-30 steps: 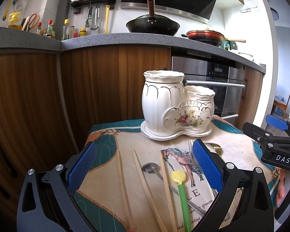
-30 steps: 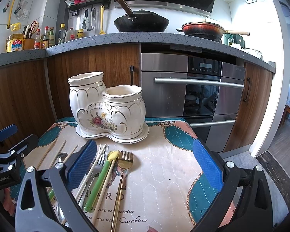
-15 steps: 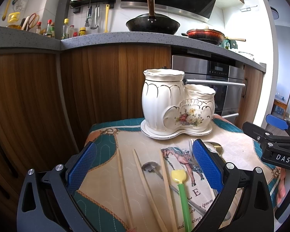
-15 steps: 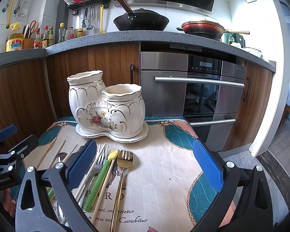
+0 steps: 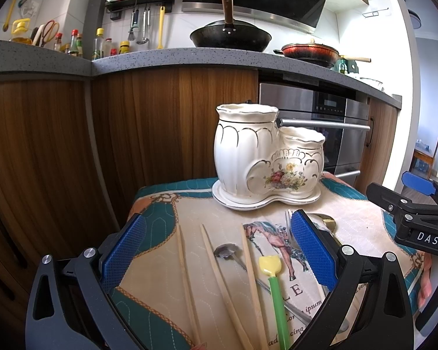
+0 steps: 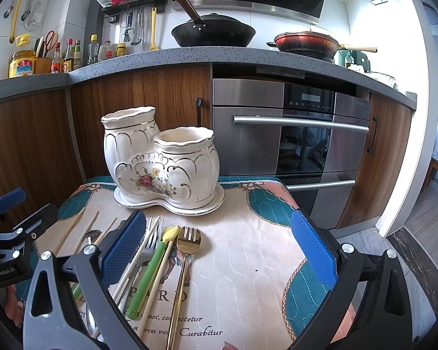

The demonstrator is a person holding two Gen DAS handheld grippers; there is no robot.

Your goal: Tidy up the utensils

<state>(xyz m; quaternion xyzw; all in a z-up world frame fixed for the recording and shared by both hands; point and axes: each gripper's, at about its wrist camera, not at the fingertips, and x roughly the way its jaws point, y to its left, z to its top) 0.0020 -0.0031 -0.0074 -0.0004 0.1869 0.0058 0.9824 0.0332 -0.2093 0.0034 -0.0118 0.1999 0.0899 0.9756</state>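
Note:
A white ceramic two-pot utensil holder [image 5: 262, 160] [image 6: 160, 160] with a flower motif stands at the back of a small cloth-covered table. Loose utensils lie in front of it: wooden chopsticks [image 5: 216, 274], a silver spoon [image 5: 226, 251], a green-handled yellow spatula [image 5: 273, 280] [image 6: 151, 271], a gold fork [image 6: 187, 245] and a silver fork [image 6: 149, 250]. My left gripper [image 5: 217, 250] hovers open above the chopsticks and spoon. My right gripper [image 6: 219, 250] hovers open over the gold fork and bare cloth. Both hold nothing.
The quilted cloth [image 6: 248, 262] covers the table up to wooden cabinets [image 5: 58, 145] and a steel oven [image 6: 292, 140]. Pans [image 6: 213, 32] and bottles sit on the counter above. The other gripper's body shows at each view's edge [image 5: 417, 218] [image 6: 8, 242].
Nothing has clearly changed; both grippers hover open in nearly the same place, with only a slight drift of view.

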